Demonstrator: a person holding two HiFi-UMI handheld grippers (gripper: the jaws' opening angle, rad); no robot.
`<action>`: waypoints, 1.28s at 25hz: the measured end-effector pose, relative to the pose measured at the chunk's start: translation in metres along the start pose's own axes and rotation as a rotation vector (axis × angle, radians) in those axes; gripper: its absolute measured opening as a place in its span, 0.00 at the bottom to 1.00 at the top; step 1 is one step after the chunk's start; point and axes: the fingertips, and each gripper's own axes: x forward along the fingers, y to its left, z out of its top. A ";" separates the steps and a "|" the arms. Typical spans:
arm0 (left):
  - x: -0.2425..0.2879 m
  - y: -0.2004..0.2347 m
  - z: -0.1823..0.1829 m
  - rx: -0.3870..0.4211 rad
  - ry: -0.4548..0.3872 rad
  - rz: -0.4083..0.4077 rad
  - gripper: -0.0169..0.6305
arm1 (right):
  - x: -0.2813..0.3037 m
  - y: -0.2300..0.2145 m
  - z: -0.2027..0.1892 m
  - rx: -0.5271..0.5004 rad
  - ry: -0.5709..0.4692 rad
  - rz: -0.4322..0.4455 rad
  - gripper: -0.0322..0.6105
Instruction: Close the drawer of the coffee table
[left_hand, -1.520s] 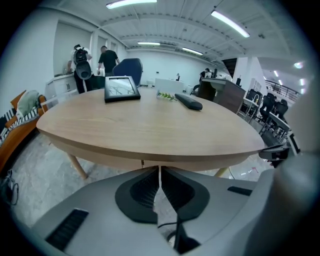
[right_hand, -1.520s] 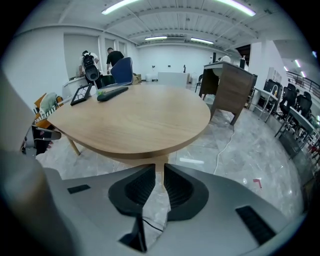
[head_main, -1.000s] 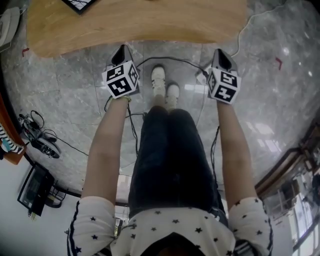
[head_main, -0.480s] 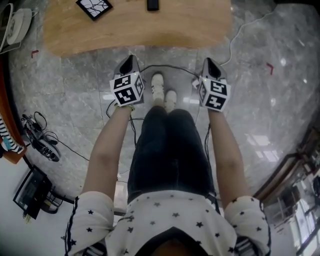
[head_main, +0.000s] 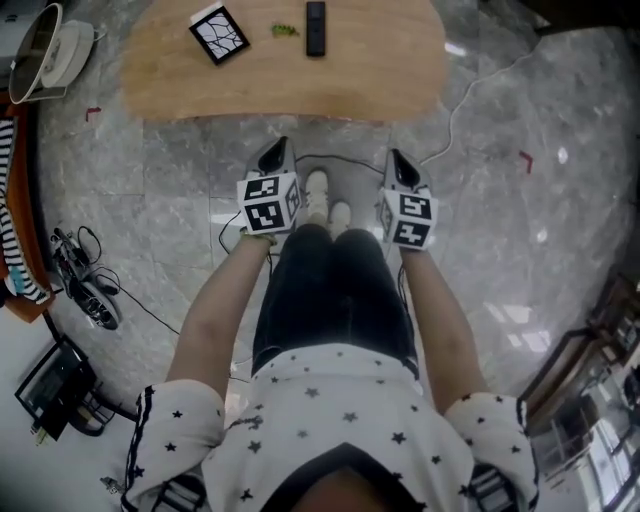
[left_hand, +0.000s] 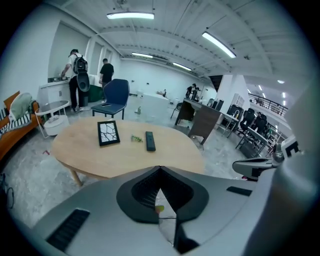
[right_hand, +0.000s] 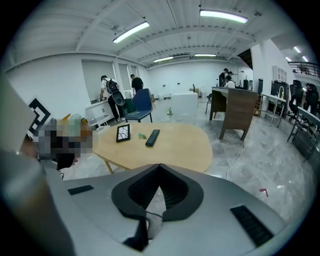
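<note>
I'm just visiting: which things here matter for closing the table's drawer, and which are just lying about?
For the job: coffee table (no drawer shows here), left gripper and right gripper, both shut and empty.
Just lying about: black picture frame, remote control, small green item on the tabletop; cable tangle on the floor.

Starred white shirt (head_main: 330, 425), dark trousers (head_main: 335, 300), white shoes (head_main: 322, 190); grey left claw (head_main: 279, 149), right claw (head_main: 393, 159).

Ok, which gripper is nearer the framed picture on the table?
Left. The left gripper hovers short of the table, slightly right of the framed picture; the right gripper sits beyond the remote.
</note>
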 end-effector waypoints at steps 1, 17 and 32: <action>-0.006 -0.005 0.004 -0.001 -0.004 -0.008 0.04 | -0.006 0.005 0.005 -0.005 -0.004 0.010 0.06; -0.069 -0.068 0.070 -0.030 -0.031 -0.137 0.04 | -0.085 0.032 0.083 0.021 -0.123 0.027 0.06; -0.112 -0.072 0.104 -0.009 -0.014 -0.205 0.04 | -0.123 0.069 0.125 0.022 -0.193 0.077 0.06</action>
